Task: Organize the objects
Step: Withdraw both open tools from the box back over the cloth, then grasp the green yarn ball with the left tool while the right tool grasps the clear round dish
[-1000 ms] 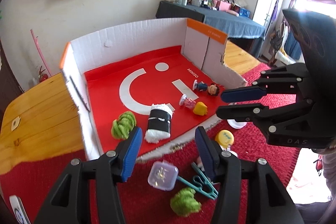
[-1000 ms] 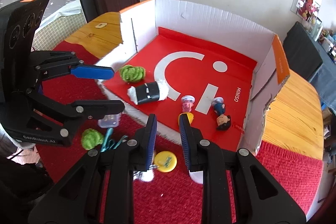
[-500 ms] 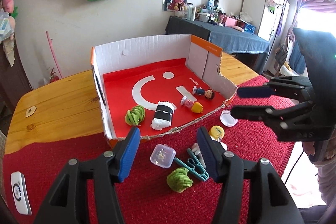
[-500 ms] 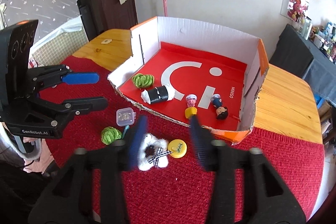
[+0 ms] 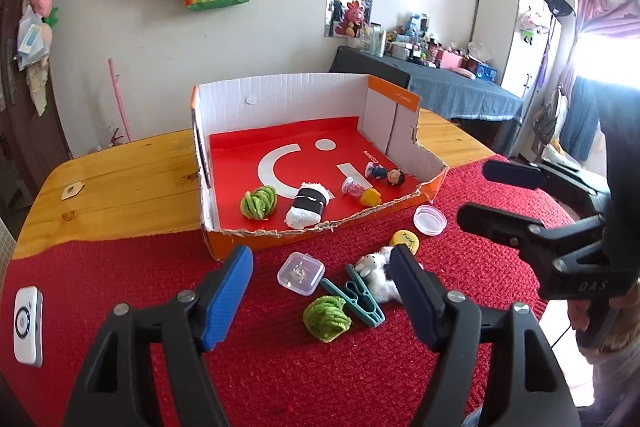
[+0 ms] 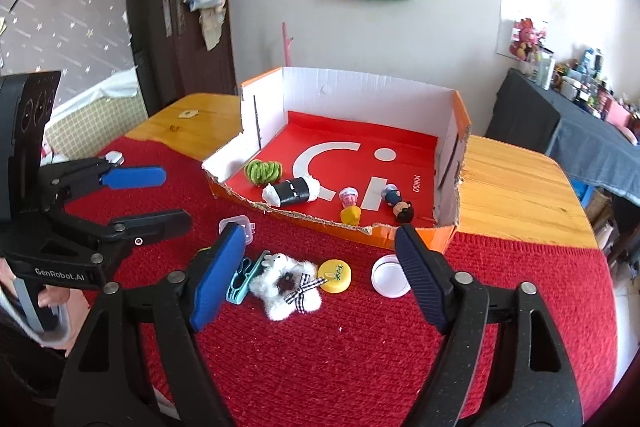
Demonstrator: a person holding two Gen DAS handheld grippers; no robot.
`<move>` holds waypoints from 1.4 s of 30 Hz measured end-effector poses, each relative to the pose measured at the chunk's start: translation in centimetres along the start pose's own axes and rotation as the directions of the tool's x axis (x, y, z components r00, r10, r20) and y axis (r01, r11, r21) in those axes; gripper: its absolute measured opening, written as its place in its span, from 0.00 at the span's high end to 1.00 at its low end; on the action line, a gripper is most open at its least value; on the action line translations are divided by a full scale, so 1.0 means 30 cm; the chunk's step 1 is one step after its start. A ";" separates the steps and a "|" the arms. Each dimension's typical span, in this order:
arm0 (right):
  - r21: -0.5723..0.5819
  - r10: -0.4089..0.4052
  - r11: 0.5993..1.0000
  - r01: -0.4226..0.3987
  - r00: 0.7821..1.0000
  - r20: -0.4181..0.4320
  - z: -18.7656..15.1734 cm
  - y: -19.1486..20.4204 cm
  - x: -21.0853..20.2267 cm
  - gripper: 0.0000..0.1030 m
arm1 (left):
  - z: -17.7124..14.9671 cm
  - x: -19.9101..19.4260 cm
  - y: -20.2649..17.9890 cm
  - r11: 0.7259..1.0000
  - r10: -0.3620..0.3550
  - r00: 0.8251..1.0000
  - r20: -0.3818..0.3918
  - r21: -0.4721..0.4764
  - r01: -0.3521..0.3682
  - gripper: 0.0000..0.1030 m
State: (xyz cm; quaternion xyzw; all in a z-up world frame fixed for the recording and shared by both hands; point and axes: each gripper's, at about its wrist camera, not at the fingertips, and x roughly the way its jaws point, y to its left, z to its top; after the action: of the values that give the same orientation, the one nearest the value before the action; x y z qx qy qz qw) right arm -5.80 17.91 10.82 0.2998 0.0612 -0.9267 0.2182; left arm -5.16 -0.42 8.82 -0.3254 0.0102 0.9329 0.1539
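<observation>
An open cardboard box [image 5: 280, 95] [image 6: 360, 87] with a red floor holds a green yarn ball [image 5: 259, 202], a white-and-black roll [image 5: 308, 205], a yellow piece [image 5: 370, 197] and small figurines [image 5: 386, 175]. On the red cloth in front lie a clear case [image 5: 301, 273], a teal clip [image 5: 356, 293], a second green yarn ball [image 5: 327, 318], a white plush [image 6: 286, 285], a yellow cap [image 6: 335, 275] and a white lid [image 6: 390, 275]. My left gripper [image 5: 322, 291] hovers over the case and clip; its jaws are opening, empty. My right gripper [image 6: 320, 275] hovers over the plush, jaws opening, empty.
A white device [image 5: 27, 325] lies on the cloth at the left edge. Bare wooden tabletop [image 5: 120, 187] flanks the box on both sides. A dark table [image 5: 440, 87] with clutter stands behind, and bags hang on the wall.
Both grippers have pulled back from the box, so it looks smaller. Both sets of jaws have spread wider, the right from nearly shut. The plush now shows between the right fingers.
</observation>
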 end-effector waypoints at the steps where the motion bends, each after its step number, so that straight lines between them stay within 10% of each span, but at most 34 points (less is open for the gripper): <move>1: 0.008 -0.006 1.000 0.006 1.000 0.008 -0.006 0.000 -0.004 0.22 | -0.006 -0.001 0.000 1.000 0.008 1.000 0.005 -0.007 -0.008 0.24; 12: 0.140 -0.117 0.984 0.108 0.992 0.054 -0.129 -0.036 0.004 0.14 | -0.116 0.032 0.019 0.990 0.106 0.994 0.009 -0.097 -0.105 0.11; 42: 0.181 -0.140 0.971 0.155 0.986 -0.092 -0.227 -0.077 0.122 0.12 | -0.193 0.129 0.043 0.984 0.091 0.989 -0.120 -0.145 -0.108 0.11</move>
State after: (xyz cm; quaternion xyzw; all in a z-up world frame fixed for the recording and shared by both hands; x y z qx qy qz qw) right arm -5.89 20.30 3.11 0.3499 0.0044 -0.9294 0.1168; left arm -4.90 -1.24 1.79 -0.3873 -0.0356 0.9177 0.0813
